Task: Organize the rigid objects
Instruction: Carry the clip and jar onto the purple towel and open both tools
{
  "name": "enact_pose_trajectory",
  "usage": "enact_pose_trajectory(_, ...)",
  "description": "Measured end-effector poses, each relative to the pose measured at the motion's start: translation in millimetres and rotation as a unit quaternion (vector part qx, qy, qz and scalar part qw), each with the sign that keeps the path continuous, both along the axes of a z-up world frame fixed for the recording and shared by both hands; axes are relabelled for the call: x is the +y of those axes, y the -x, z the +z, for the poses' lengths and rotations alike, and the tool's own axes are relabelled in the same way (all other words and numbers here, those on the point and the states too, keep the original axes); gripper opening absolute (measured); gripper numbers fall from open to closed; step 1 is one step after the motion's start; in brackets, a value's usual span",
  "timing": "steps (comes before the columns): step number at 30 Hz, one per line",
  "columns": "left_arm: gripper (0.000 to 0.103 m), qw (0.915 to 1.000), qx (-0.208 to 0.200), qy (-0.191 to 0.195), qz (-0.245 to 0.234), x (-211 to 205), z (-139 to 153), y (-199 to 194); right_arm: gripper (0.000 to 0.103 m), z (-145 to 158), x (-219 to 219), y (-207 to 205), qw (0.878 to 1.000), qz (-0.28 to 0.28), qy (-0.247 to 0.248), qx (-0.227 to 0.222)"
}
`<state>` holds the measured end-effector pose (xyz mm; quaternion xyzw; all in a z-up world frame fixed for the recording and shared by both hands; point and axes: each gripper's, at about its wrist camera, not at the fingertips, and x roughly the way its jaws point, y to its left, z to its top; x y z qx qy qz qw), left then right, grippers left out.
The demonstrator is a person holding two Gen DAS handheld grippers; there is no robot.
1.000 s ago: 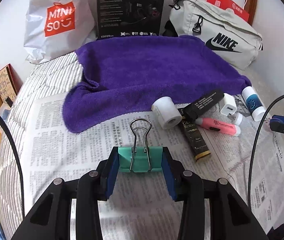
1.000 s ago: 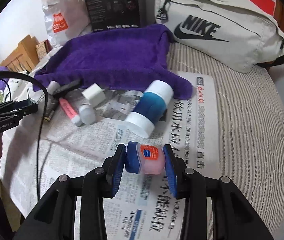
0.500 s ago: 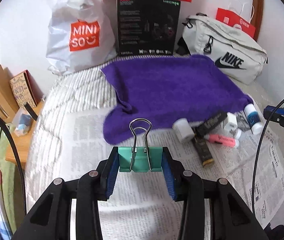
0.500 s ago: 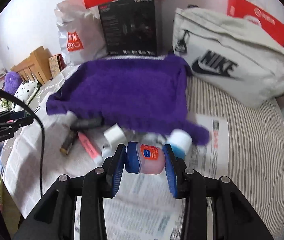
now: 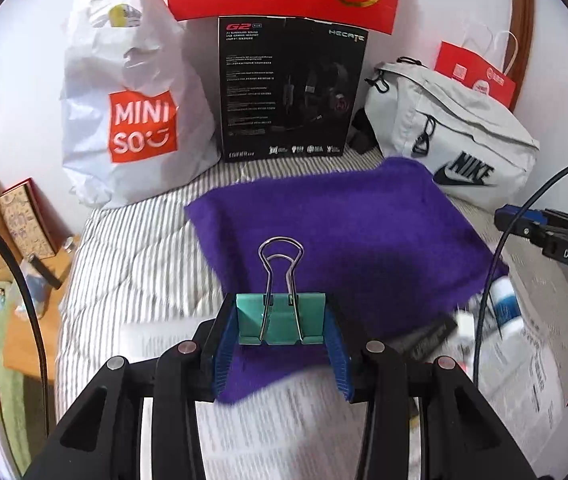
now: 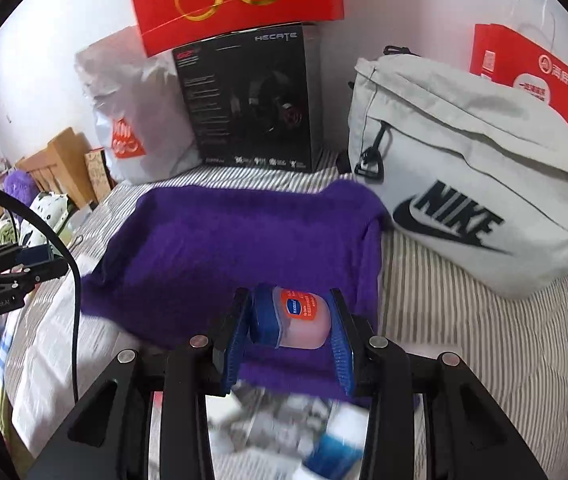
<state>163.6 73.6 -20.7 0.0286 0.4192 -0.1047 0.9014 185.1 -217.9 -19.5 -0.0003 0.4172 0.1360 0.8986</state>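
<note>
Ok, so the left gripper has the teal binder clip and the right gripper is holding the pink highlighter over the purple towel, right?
Not quite. The left gripper does hold the teal binder clip, but the right gripper is clamped on a small jar with a blue lid, not the pink highlighter. The right wrist view shows the jar between the pads, above the purple towel.

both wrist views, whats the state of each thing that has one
left tongs: shut on the binder clip
binder clip: held off the bed, wire handles pointing up
right tongs: shut on the jar
jar: held on its side, blue lid on
towel: spread flat on the bed, nothing on it
nike bag: lying on the bed; whether it is zipped cannot be told
headset box: upright against the wall
</note>
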Motion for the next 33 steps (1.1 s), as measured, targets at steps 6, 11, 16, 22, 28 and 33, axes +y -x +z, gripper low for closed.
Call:
enact_pose_trajectory(6, 0.039, 1.0000, 0.009, 0.003, -0.003, -6.1, -8.7, -48.8, 0.038, -16.0, 7.4, -46.2, 1.000, -0.009, -0.003, 0.011)
enact_pose_trajectory(11, 0.039, 0.9997, 0.021, 0.013, -0.007, -12.5, -25.7, -81.7, 0.038, -36.3, 16.1, -77.1, 1.000, -0.003, 0.012, 0.025)
enact_pose_trajectory(16, 0.039, 0.9986, 0.045, 0.022, -0.016, -21.8, -52.2, -111.4, 0.038, -61.5, 23.8, -104.9, 0.998, -0.005, 0.039, 0.046)
enact_pose_trajectory(22, 0.039, 0.9977, 0.061, 0.019, -0.021, -24.4, -68.8, -131.7, 0.038, -74.6, 31.9, -130.2, 0.997, -0.005, 0.049, 0.061)
enact_pose_trajectory(28, 0.039, 0.9967, 0.078, -0.001, -0.023, -29.2, -79.6, -143.4, 0.038, -85.6, 41.7, -145.4, 0.994, 0.008, 0.075, 0.077)
enact_pose_trajectory(33, 0.039, 0.9958, 0.084, -0.020, -0.029, -35.2, -86.1, -148.5, 0.038, -94.8, 45.7, -149.9, 0.993, 0.013, 0.082, 0.087)
